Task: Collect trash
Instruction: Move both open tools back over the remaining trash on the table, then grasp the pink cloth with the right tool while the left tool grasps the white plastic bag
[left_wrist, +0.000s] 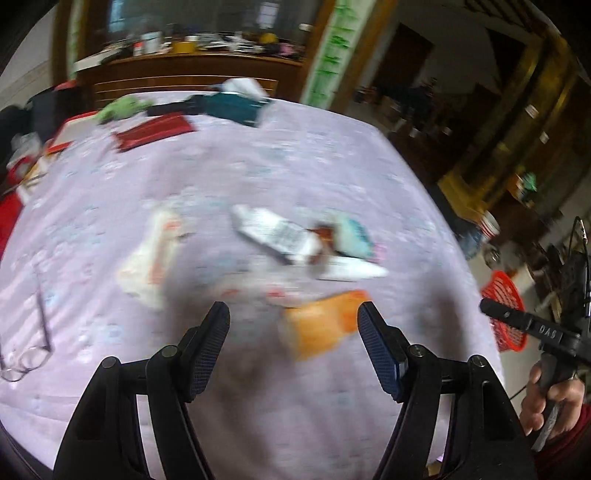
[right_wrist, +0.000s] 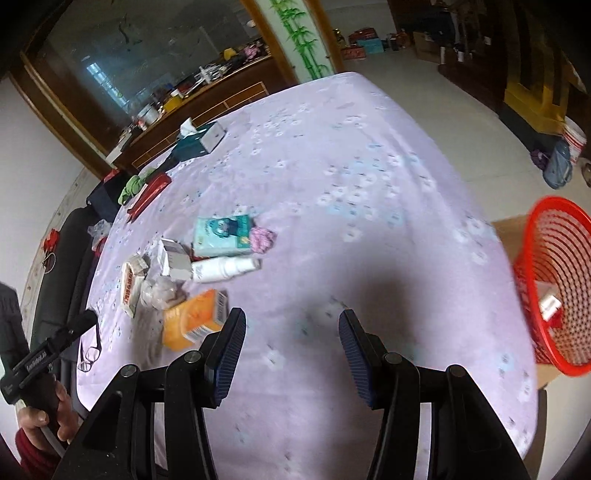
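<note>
red basket (right_wrist: 554, 280) holds a white box (right_wrist: 549, 305); both grippers' jaws wide, empty.

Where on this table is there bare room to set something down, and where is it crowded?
Free: the wide stretch of cloth between the trash pile and the red basket, and the strip before the right gripper. Crowded: around the orange box, white bottle and teal pack; also the far corner by the tissue box.

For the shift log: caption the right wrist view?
Open right gripper above the lilac tablecloth, orange box left, red basket right.
</note>
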